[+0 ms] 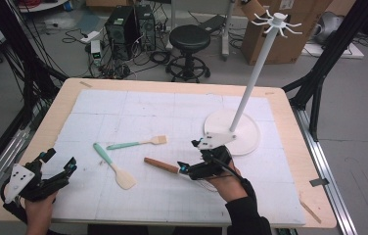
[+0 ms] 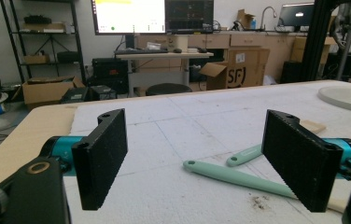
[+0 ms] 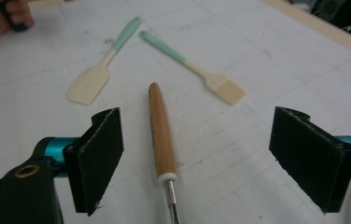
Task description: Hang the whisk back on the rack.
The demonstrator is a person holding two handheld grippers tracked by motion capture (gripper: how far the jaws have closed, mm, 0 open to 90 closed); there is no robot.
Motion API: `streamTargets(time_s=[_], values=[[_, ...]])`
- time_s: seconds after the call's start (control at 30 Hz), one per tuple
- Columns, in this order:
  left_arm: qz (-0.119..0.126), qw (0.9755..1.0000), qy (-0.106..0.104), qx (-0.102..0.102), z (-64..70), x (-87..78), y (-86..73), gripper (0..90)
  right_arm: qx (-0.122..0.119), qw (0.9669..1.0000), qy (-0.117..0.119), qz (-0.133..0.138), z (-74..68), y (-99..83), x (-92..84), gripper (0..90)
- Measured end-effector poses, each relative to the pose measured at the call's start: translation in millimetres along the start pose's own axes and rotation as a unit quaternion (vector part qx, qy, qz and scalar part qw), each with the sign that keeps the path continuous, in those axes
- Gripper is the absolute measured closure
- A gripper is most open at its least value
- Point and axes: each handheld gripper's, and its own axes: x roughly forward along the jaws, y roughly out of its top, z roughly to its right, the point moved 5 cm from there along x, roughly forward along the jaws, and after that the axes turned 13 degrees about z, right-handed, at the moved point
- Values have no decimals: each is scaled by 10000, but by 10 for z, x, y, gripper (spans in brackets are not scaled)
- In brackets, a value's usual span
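Wooden-handled tool (image 3: 161, 131) lies on the worktop (image 1: 138, 110) between the right gripper's (image 3: 211, 163) spread jaws, long axis running straight away from them — left gripper (image 2: 206, 158) spread, well apart.

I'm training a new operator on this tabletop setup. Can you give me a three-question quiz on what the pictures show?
1. True or false: the right gripper is shut on the wooden-handled tool.
2. How many mint-handled utensils lie on the white mat?
3. What stands on the round white base? A) a cup B) a white pole with hooks C) a lamp

Key: 1. False, its jaws stand open either side of the handle. 2. Two: a spatula and a brush. 3. B.
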Motion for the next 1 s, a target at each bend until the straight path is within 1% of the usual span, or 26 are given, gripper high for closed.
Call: streamTargets(time_s=[0.07,0.13,0.2,0.27,0.3,0.33,0.37,0.43,0.47,0.5,0.53,0.57,0.6,0.63,0.67,0.7,0.73,0.77,0.8,0.83,0.9,0.93,0.97,1.0], values=[[-4,10000,6,-12,0,1,-1,231,-75,9997,65,-241,-28,-10,111,166],[-8,10000,4,-17,-2,2,-1,231,-26,9987,234,-461,-51,-44,210,166],[-3,10000,0,-20,-1,2,-1,231,-3,9972,276,-695,-69,-85,288,166],[-2,10000,-2,-18,-1,2,-1,231,-38,9960,322,-829,-75,-115,362,166],[-4,10000,-11,-11,0,2,-1,231,-8,9950,345,-939,-87,-131,394,165],[-7,10000,-12,-10,0,1,0,231,6,9940,387,-1023,-100,-142,417,165],[-5,10000,-12,-9,0,2,-1,231,4,9930,482,-1075,-113,-149,436,166],[-11,10000,-12,-10,0,3,-1,231,-42,9904,610,-1242,-133,-169,481,166],[-5,10000,-12,-13,2,4,-1,231,-82,9893,614,-1318,-133,-179,507,166],[-1,10000,-11,-15,3,5,-1,231,-102,9875,659,-1430,-134,-199,536,168],[-2,10000,-12,-16,4,4,-1,231,-97,9864,684,-1494,-137,-211,554,170],[1,10000,-12,-10,3,4,-1,231,-78,9845,710,-1603,-143,-231,576,178],[0,10000,-12,-8,4,3,-1,232,-166,9827,680,-1712,-143,-250,606,183],[2,10000,-12,-9,4,3,-1,232,-236,9812,699,-1785,-144,-258,622,189],[1,10000,-12,-8,4,3,-1,232,-310,9792,705,-1875,-151,-263,647,214],[-2,10000,-15,-9,4,3,-1,232,-341,9766,742,-1990,-161,-256,681,242],[0,10000,-14,-9,4,4,-1,232,-381,9757,721,-2032,-154,-254,695,248],[0,10000,-13,-10,3,4,-1,232,-381,9757,721,-2032,-154,-254,695,248],[-1,10000,-14,-16,3,5,-1,232,-369,9745,734,-2088,-149,-253,712,271],[0,10000,-14,-17,3,4,-1,232,-383,9725,749,-2171,-132,-256,728,296],[-6,10000,-16,-13,2,4,-1,232,-349,9701,737,-2286,-116,-277,752,314],[-3,10000,-16,-18,3,5,-1,232,-336,9678,747,-2382,-100,-301,770,323],[-9,10000,-15,-13,2,4,-1,232,-333,9661,752,-2448,-95,-315,778,336],[-11,10000,-16,-13,2,4,-1,232,-380,9640,761,-2519,-84,-333,797,343]])
